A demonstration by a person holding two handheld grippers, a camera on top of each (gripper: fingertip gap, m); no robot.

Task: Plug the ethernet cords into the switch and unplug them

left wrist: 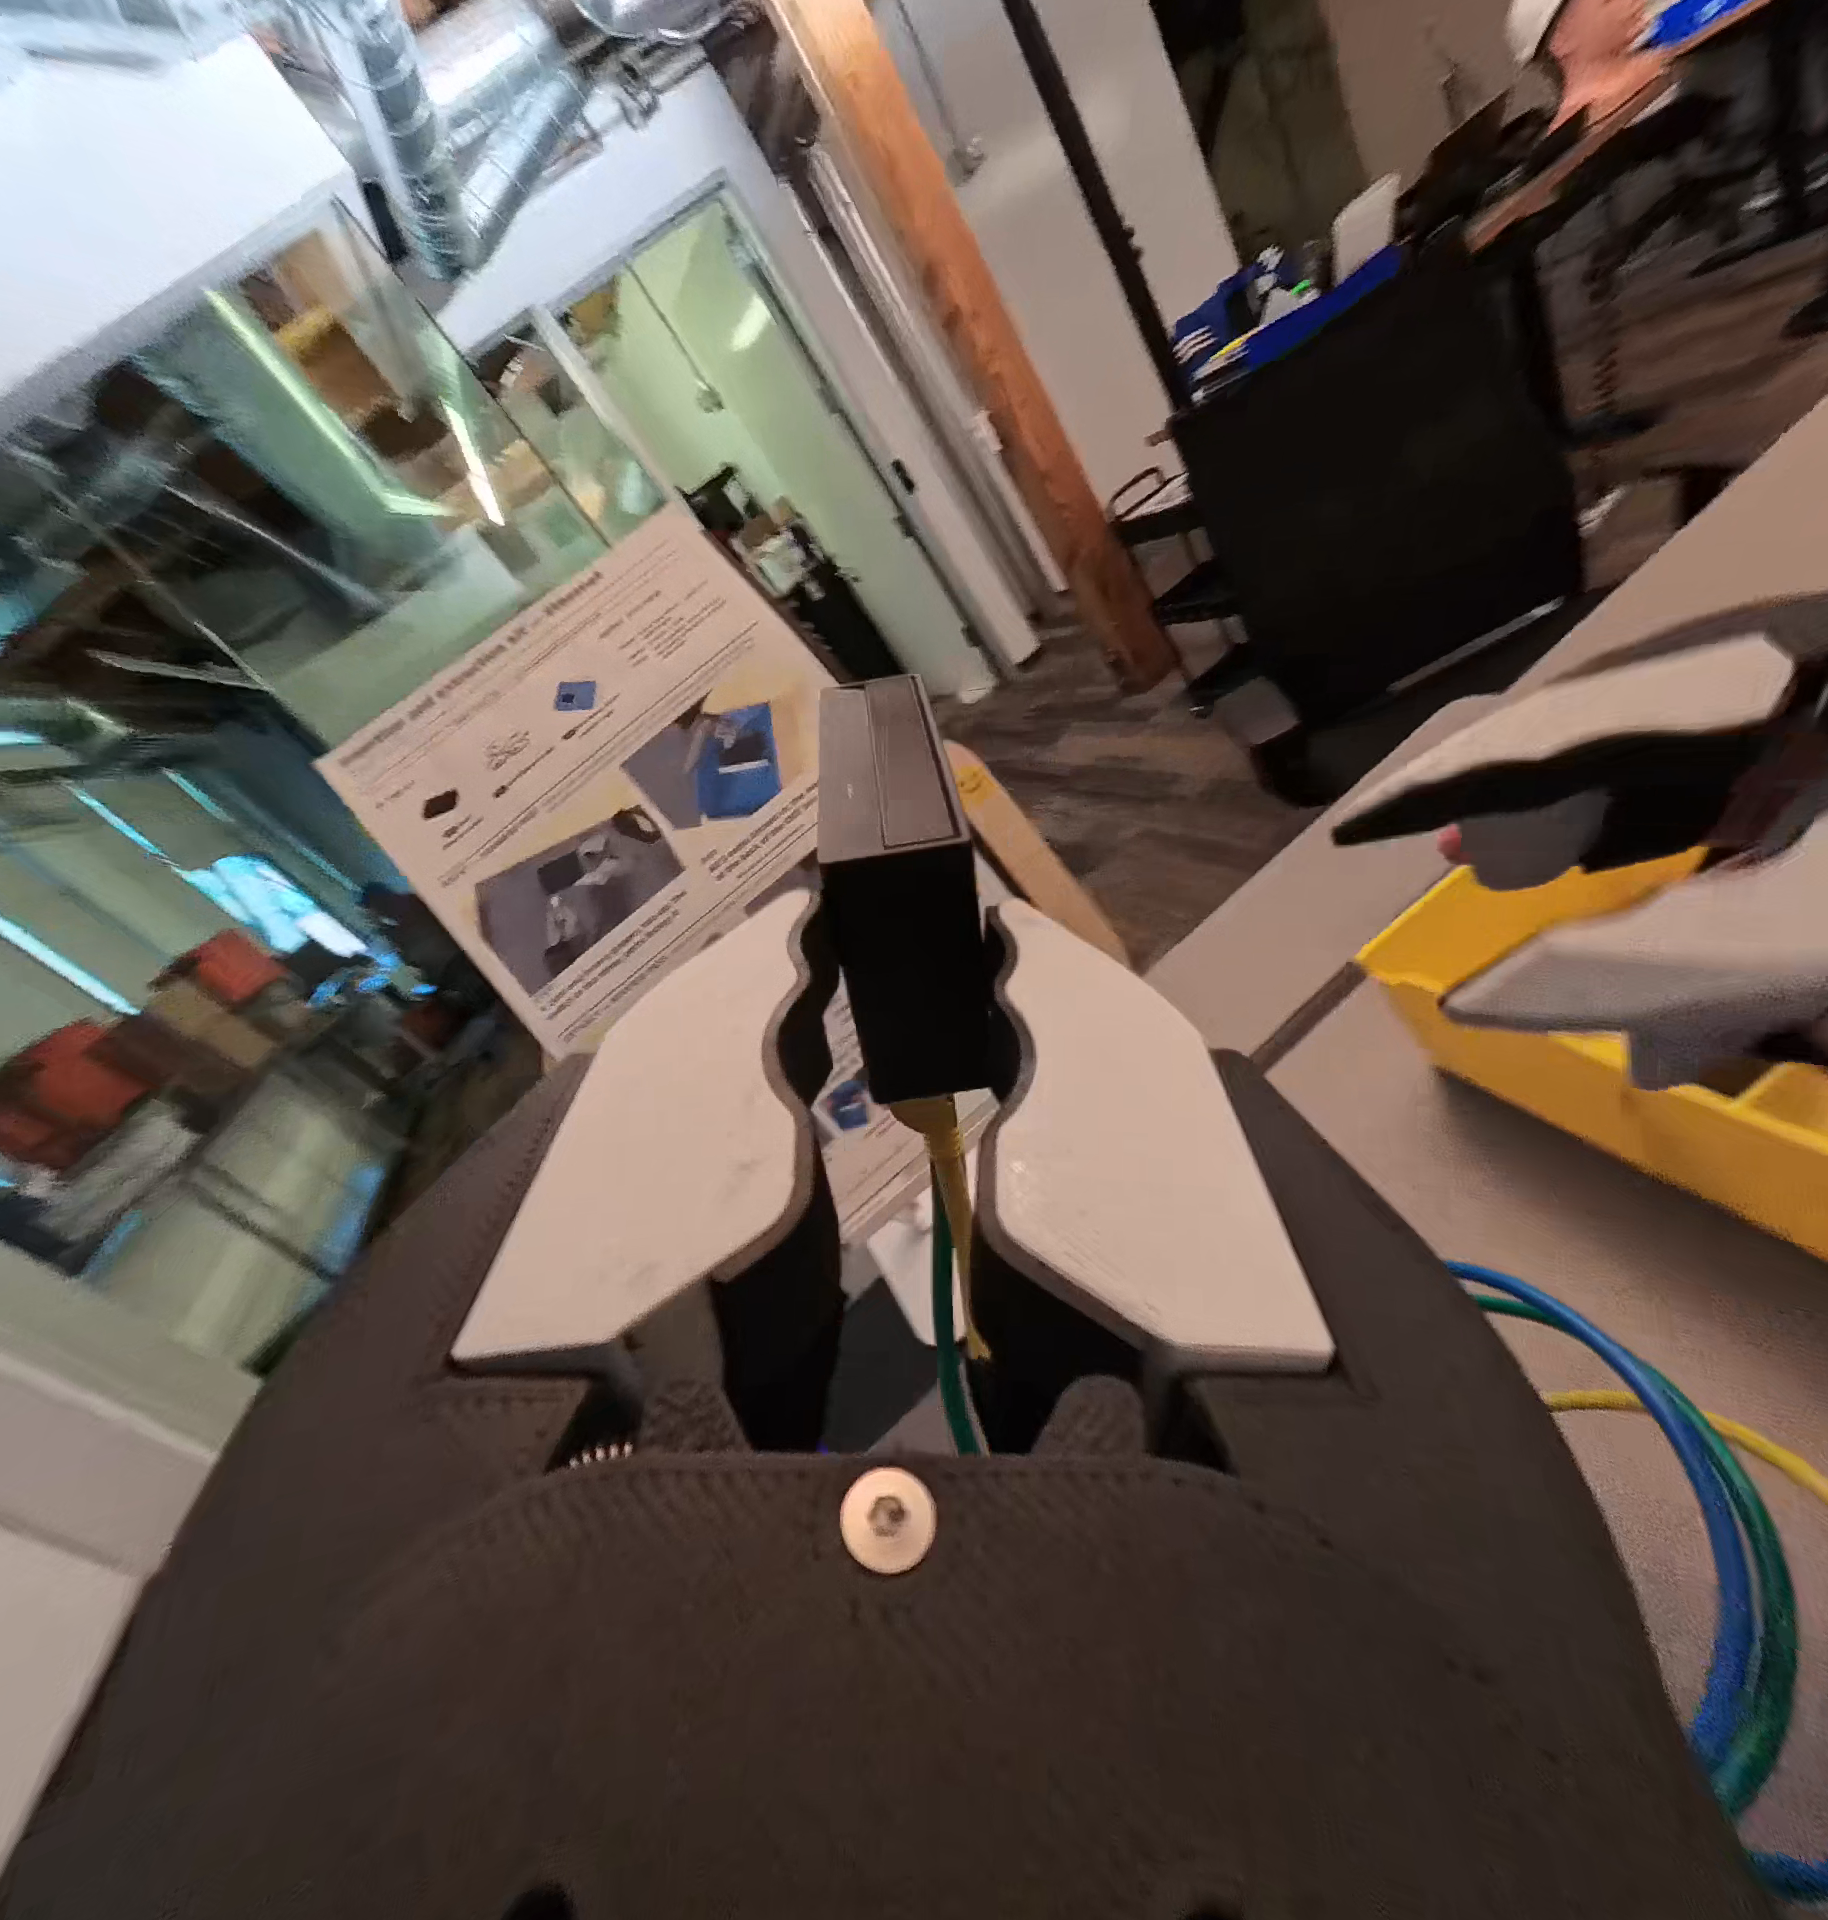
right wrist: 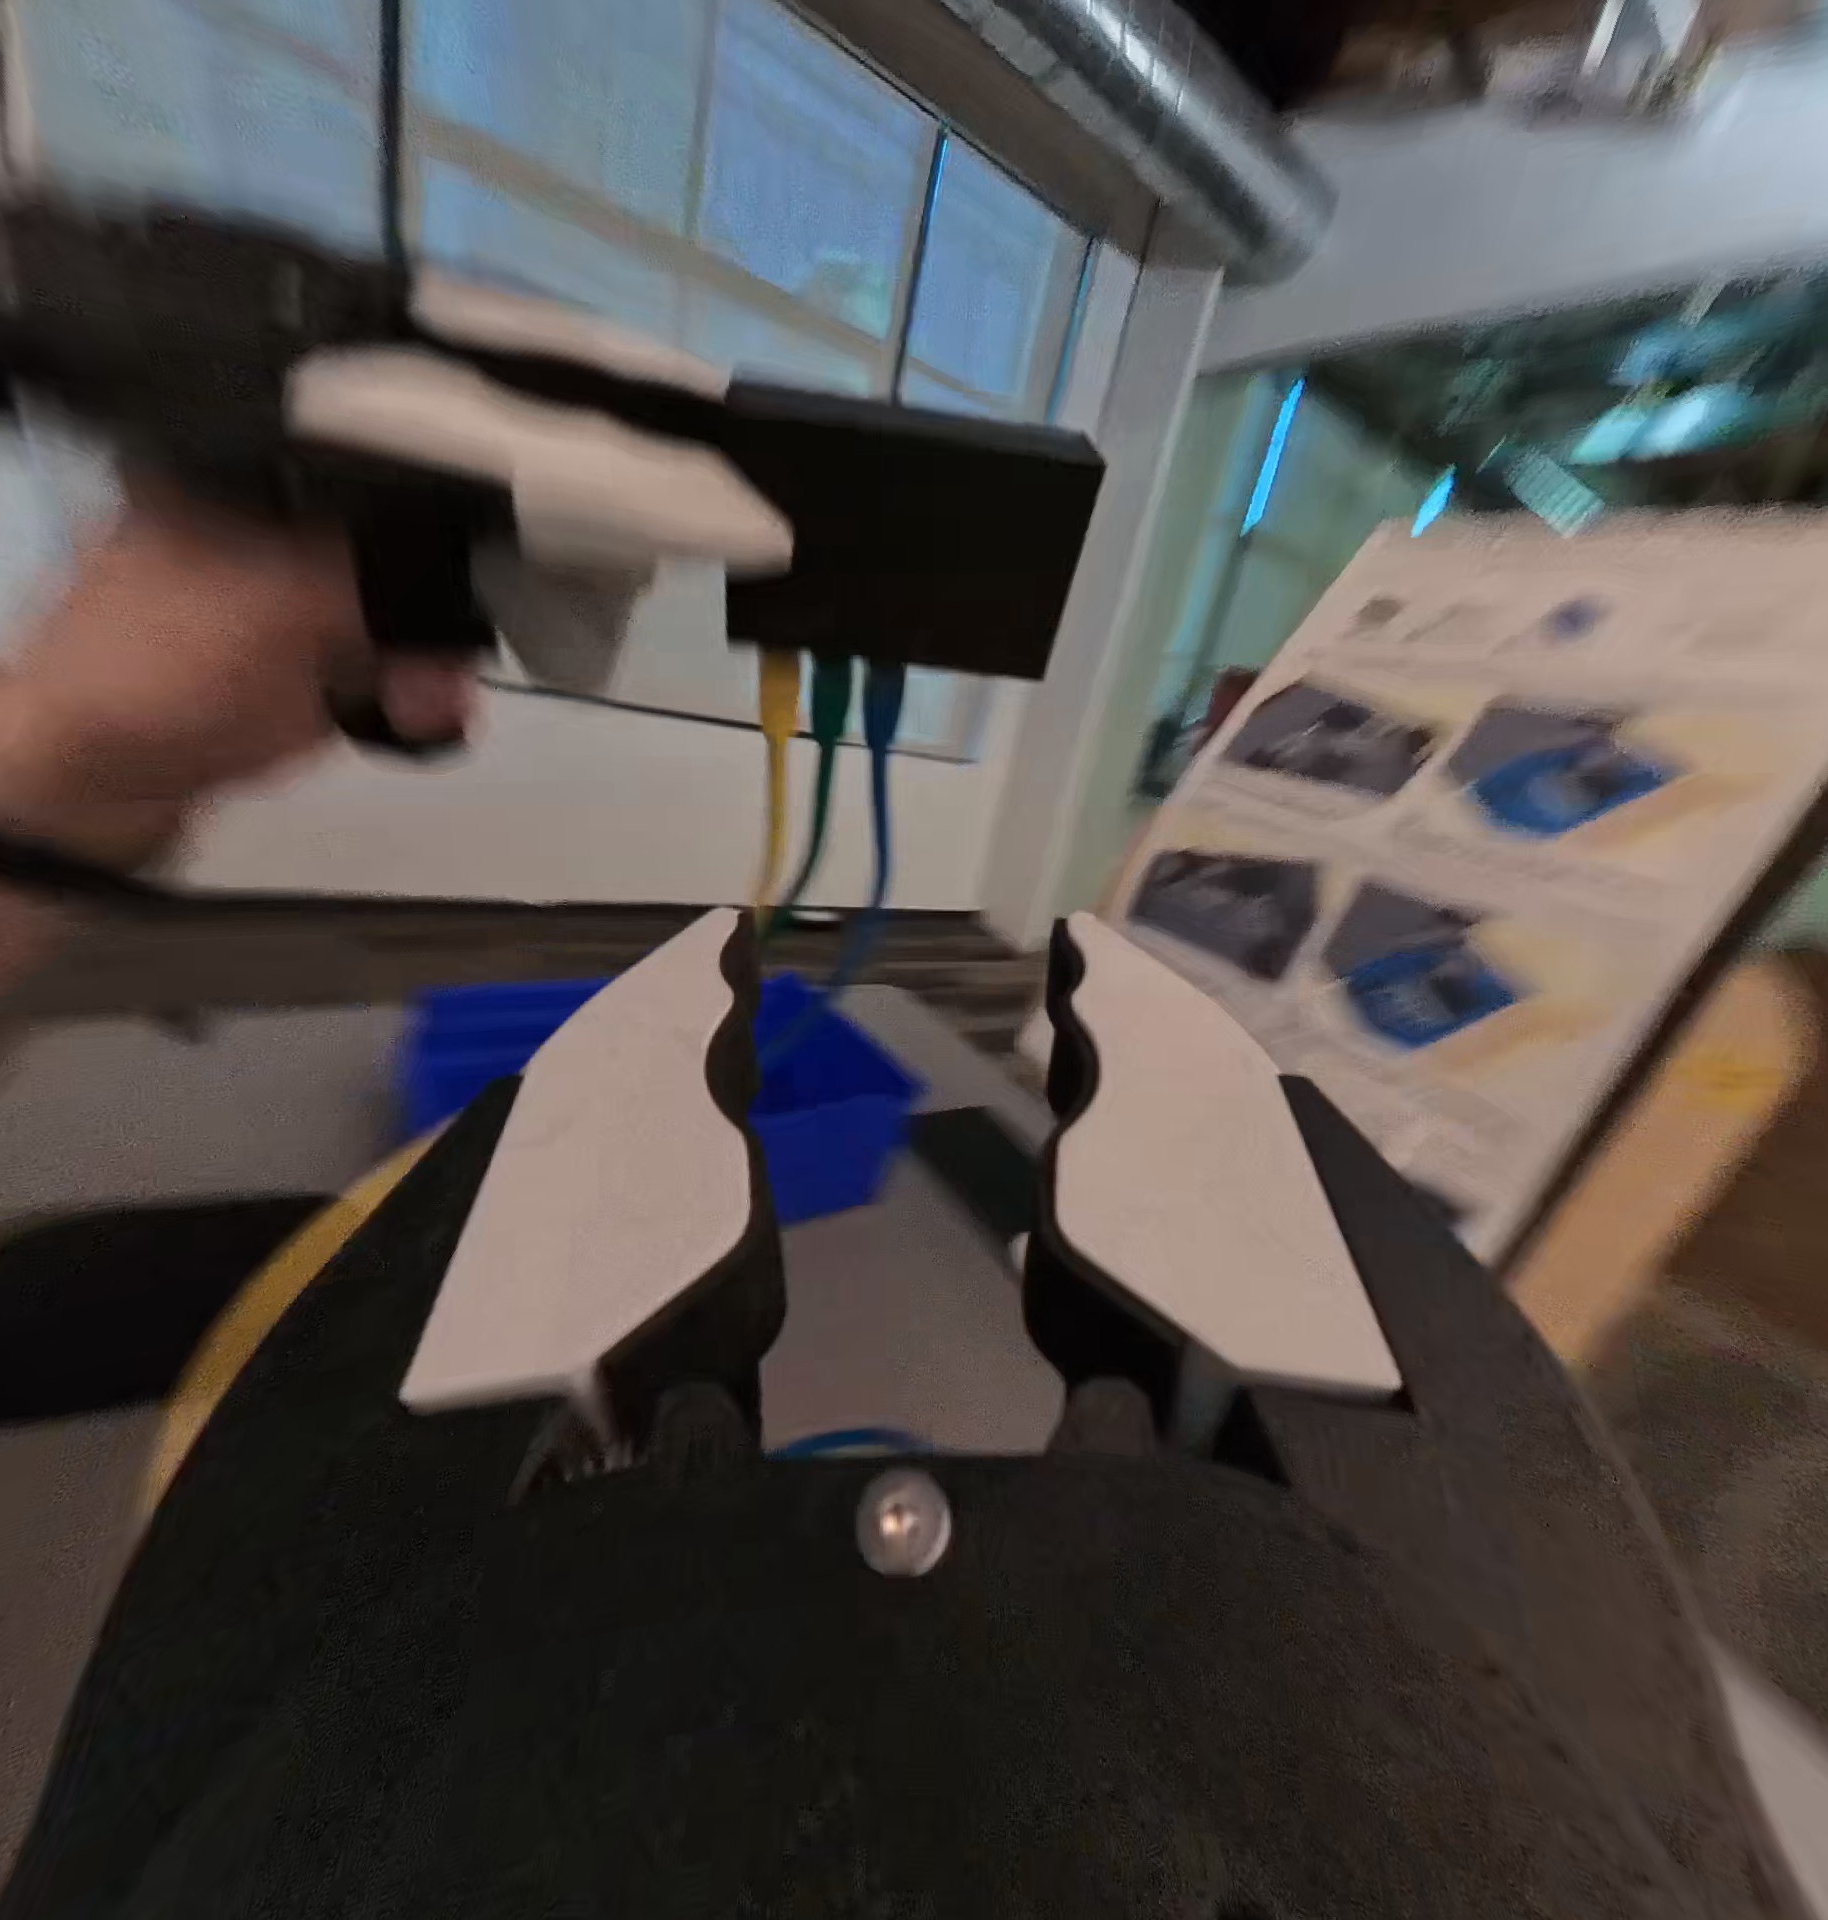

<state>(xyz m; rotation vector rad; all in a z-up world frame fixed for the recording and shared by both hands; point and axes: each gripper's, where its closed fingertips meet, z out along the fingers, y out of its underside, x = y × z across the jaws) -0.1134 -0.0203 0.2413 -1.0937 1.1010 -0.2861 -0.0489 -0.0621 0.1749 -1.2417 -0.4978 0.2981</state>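
Observation:
My left gripper (left wrist: 902, 935) is shut on the black switch (left wrist: 894, 852) and holds it up in the air, edge-on to the camera. The right wrist view shows the switch (right wrist: 920, 530) from the side, with a yellow cord (right wrist: 777, 748), a green cord (right wrist: 825, 748) and a blue cord (right wrist: 882, 748) plugged into its underside and hanging down. The yellow plug (left wrist: 931, 1122) and the green cord (left wrist: 943, 1299) also show under the switch in the left wrist view. My right gripper (right wrist: 899, 945) is open and empty, below and in front of the switch; it also shows at the right of the left wrist view (left wrist: 1575, 852).
A yellow bin (left wrist: 1637, 1122) sits on the grey table (left wrist: 1512, 1299) at the right. Blue, green and yellow cords loop on the table (left wrist: 1720, 1507). A blue bin (right wrist: 816, 1091) lies ahead of the right gripper. An instruction board (right wrist: 1492, 831) leans to the right. The gap from one gripper's tips to the other's is roughly 11 cm.

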